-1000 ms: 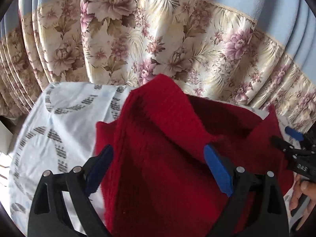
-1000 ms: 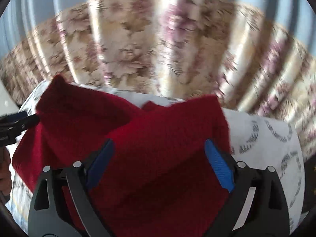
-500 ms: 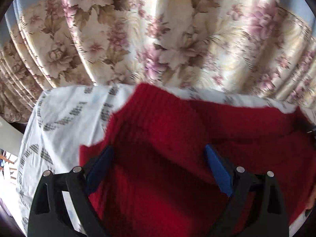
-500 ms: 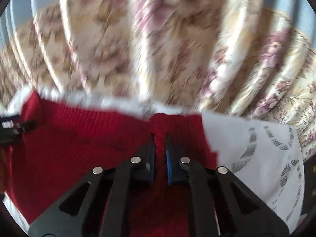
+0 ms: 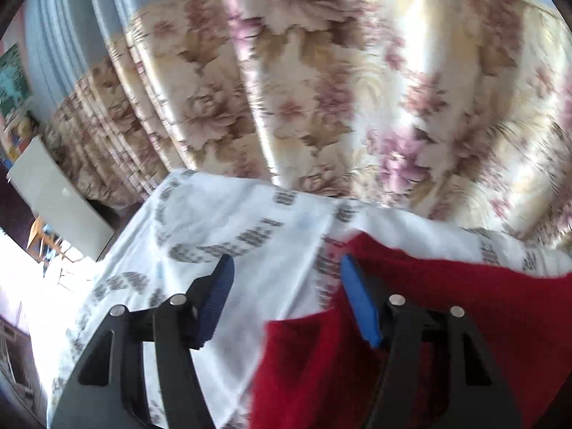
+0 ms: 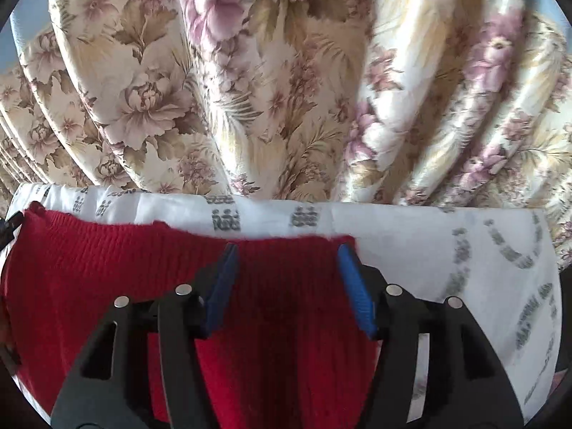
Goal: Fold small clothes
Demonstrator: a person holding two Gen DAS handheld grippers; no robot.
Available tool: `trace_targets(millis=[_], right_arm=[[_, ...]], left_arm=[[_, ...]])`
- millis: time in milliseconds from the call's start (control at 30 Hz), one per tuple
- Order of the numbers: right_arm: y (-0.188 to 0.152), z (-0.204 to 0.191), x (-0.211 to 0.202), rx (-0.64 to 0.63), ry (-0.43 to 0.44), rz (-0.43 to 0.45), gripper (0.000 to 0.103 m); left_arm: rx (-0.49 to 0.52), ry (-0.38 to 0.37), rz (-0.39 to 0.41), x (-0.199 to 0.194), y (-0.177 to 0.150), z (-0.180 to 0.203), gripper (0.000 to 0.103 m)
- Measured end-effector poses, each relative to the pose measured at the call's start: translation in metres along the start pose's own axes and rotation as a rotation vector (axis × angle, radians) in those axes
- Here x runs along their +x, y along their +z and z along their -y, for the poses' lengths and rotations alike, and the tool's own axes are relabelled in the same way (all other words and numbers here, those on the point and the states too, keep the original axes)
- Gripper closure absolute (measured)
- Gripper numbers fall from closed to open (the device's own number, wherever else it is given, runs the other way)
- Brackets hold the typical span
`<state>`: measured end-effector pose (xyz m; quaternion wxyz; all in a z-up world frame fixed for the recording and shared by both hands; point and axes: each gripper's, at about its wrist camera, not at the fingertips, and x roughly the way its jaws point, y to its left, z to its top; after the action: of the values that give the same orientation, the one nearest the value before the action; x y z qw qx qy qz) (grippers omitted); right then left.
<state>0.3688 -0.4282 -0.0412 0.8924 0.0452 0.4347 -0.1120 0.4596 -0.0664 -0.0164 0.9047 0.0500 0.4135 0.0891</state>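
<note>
Two grippers are hanging released: left gripper (image 5: 286, 304), right gripper (image 6: 286, 287). Lower in the right view, a ribbed red knit garment (image 6: 143, 271) is lying on the white patterned cloth (image 6: 447, 250), stretching left to right below floral curtains (image 6: 250, 89).

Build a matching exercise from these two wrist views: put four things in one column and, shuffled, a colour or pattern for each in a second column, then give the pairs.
Things:
1. knitted garment
2. table cover
3. curtain
4. finger pads

Descriptions:
A. blue
B. cream with pink and brown flowers
C. red
D. white with grey printed marks

Pairs: 1-C, 2-D, 3-B, 4-A
</note>
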Motion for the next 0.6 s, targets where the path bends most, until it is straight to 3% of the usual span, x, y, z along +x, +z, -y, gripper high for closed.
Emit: trace_targets(millis=[33,133,267,367,433,600], right_arm=[[-0.004,0.004,-0.010,0.002,0.005,0.013,0.038],[-0.021,0.019,-0.057,0.001,0.001,0.100,0.024],[-0.057,0.028,-0.110,-0.023,-0.041,0.190,0.019],[-0.083,0.029,-0.129,-0.030,-0.077,0.213,0.015],[-0.098,0.026,-0.134,-0.043,-0.139,0.219,0.014],[-0.115,0.015,-0.135,-0.045,-0.153,0.229,0.013]], left_arm=[[-0.006,-0.069,-0.014,-0.001,0.002,-0.006,0.041],[0.008,-0.180,0.000,-0.022,-0.001,-0.014,0.039],[0.023,-0.299,0.134,-0.088,-0.024,-0.026,0.021],[0.031,-0.380,0.201,-0.134,-0.054,-0.027,0.014],[0.024,-0.410,0.217,-0.153,-0.071,-0.025,0.013],[0.021,-0.462,0.223,-0.174,-0.099,-0.002,0.012]])
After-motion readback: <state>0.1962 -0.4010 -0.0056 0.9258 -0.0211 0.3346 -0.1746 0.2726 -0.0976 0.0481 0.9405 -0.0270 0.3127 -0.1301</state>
